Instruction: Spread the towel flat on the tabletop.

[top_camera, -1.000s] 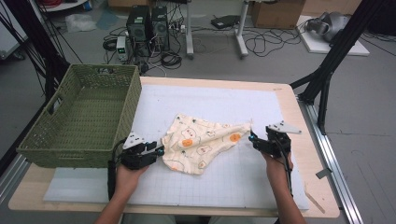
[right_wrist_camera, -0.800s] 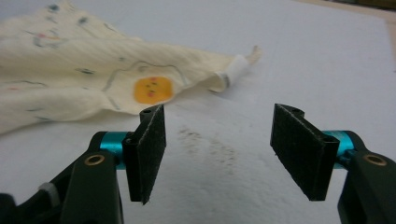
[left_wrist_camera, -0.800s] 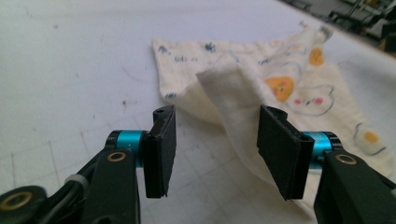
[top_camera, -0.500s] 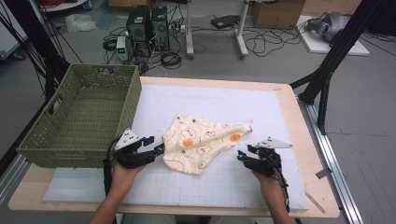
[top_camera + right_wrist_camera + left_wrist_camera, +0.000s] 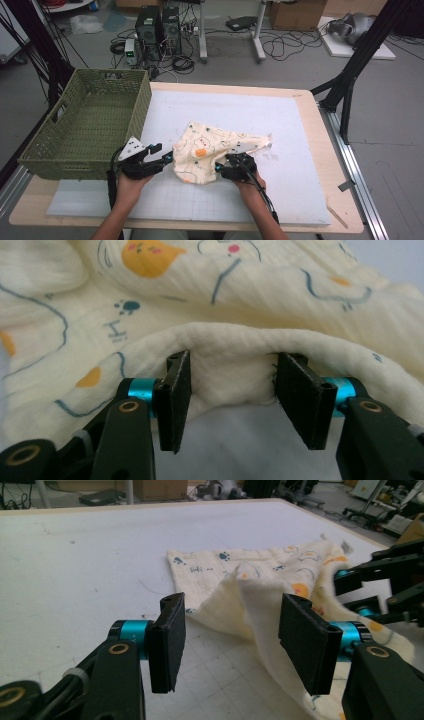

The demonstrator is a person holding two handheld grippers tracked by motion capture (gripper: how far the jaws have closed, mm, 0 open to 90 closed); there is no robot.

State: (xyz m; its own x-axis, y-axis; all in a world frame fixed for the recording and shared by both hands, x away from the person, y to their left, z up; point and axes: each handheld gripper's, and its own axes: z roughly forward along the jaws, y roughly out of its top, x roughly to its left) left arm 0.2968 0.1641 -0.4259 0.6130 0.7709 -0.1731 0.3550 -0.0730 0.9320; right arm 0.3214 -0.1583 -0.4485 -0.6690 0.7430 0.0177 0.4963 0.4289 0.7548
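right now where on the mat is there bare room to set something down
Free: the far stretch of the white mat beyond the cloth, its right side, and the near strip. Crowded: around the cloth, with both tongs at it, and the left edge by the green basket.

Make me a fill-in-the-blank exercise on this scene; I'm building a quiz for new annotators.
1. The printed cloth lies on the white ____.
2. The green basket stands to the ____ of the cloth in the high view.
3. In the right gripper view, a rolled ____ of the cloth sits between the jaws of the right hand-held gripper.
4. The jaws of the left hand-held gripper stand ____, a raised fold beyond them.

Missing words: mat; left; edge; open
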